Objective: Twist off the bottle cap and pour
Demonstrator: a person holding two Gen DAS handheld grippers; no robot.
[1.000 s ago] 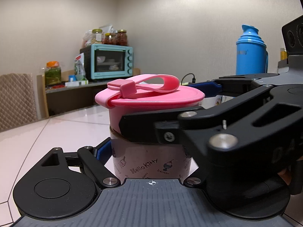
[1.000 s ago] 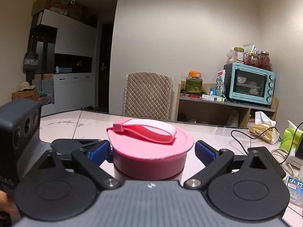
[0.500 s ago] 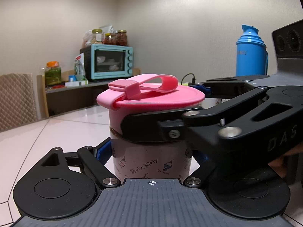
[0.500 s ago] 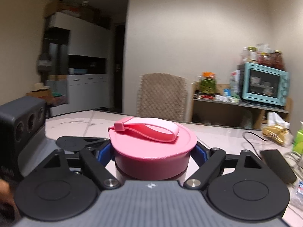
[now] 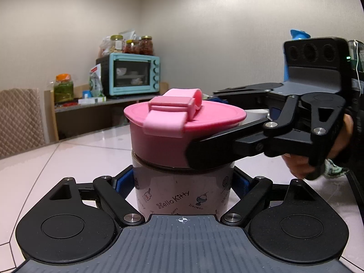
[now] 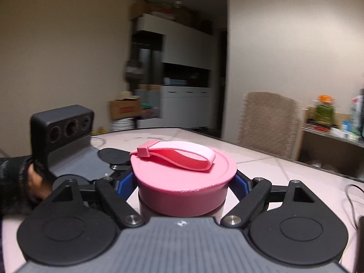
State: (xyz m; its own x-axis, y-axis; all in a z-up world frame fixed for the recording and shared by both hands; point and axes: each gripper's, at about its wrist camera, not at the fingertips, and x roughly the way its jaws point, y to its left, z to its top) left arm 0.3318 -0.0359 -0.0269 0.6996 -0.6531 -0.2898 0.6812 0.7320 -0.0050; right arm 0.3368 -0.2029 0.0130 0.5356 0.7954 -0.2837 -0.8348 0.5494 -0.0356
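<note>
The bottle [image 5: 182, 193] stands upright on the pale desk [image 5: 68, 159], its long axis vertical and its printed body facing the left wrist camera. Its pink cap [image 5: 173, 134] sits on top, mouth end up, with a slight dark gap showing between the cap's lower edge and the bottle body. The cap's carrying strap [image 6: 179, 157] lies flat across the lid.

The left hand-held gripper [image 5: 183, 182] is narrowed onto the bottle body, its blue pads [image 5: 124, 180] pressed against both sides just below the cap. The right hand-held gripper [image 6: 182, 182] is drawn in around the cap, blue pads touching its left and right sides; in the left wrist view one black finger [image 5: 227, 147] lies across the cap's lower front.

Behind, a teal oven [image 5: 130, 75] sits on a shelf, and a quilted chair [image 6: 268, 122] stands at the desk's far edge.
</note>
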